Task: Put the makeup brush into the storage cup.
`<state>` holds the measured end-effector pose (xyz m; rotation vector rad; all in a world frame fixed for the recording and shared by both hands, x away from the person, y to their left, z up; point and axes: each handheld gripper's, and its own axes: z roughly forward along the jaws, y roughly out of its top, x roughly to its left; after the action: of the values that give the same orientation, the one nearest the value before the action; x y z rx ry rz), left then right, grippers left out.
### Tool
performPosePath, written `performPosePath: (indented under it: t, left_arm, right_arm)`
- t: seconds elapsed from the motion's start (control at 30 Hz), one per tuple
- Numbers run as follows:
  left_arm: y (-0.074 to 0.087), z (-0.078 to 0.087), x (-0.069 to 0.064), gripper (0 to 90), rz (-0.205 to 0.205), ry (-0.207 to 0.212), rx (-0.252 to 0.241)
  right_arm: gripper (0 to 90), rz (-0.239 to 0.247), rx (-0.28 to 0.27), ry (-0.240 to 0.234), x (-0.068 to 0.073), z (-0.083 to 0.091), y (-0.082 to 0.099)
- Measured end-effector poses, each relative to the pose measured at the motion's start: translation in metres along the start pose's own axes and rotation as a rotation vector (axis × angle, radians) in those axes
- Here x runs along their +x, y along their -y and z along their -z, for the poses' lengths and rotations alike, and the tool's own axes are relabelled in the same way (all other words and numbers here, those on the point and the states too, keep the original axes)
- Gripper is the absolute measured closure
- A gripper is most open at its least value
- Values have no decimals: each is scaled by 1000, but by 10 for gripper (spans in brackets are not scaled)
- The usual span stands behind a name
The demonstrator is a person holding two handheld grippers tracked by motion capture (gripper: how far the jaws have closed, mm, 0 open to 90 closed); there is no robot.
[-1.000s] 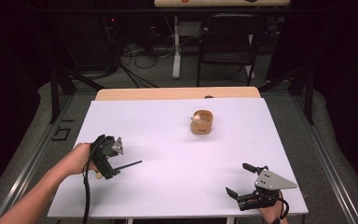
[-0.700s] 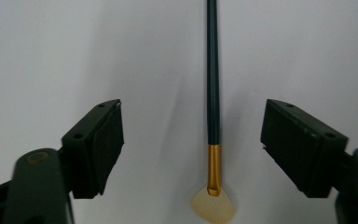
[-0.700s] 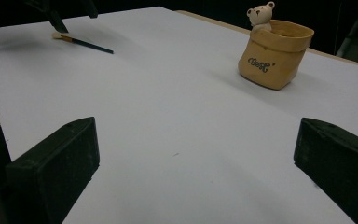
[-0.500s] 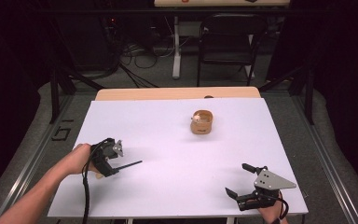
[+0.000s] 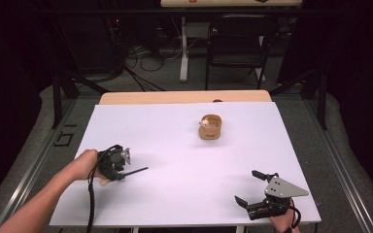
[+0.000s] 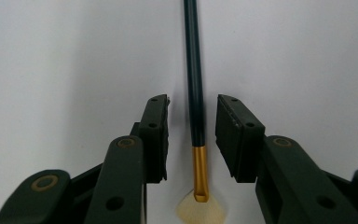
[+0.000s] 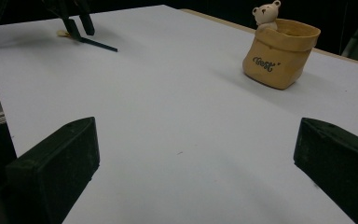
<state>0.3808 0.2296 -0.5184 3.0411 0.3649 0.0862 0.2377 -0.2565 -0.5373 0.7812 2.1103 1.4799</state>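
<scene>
Low in the frame, the left gripper (image 6: pixel 192 137) has been closing around the slim dark gold-ferruled brush (image 6: pixel 194 88), pads not yet touching, lining up a pick.

The person's left forearm comes in from the lower left, and the left hand (image 5: pixel 88 164) holds the left gripper (image 5: pixel 121 165) low over the surface (image 5: pixel 175 145), pointing right. Its fingers (image 6: pixel 154 135) have just been closing and stand narrowly apart, a slim brush (image 6: pixel 195 93) between them, not yet pressed. The right gripper (image 5: pixel 252 190) rests near the front right corner, its fingers (image 7: pixel 56 163) spread wide with nothing between them.
</scene>
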Motion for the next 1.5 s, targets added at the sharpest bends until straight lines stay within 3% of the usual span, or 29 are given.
performPosePath:
  t: [0.23,1.17,1.5]
  left_arm:
    - [-3,-3,1,736,-8,8,7]
    - [-6,-6,2,795,-39,28,14]
    - [-5,-5,0,829,-43,11,4]
  right_arm:
    - [0,-1,1,2,0,2,0]
    - [0,-3,18,-18,0,3,-1]
    - [14,-11,10,-22,0,3,-2]
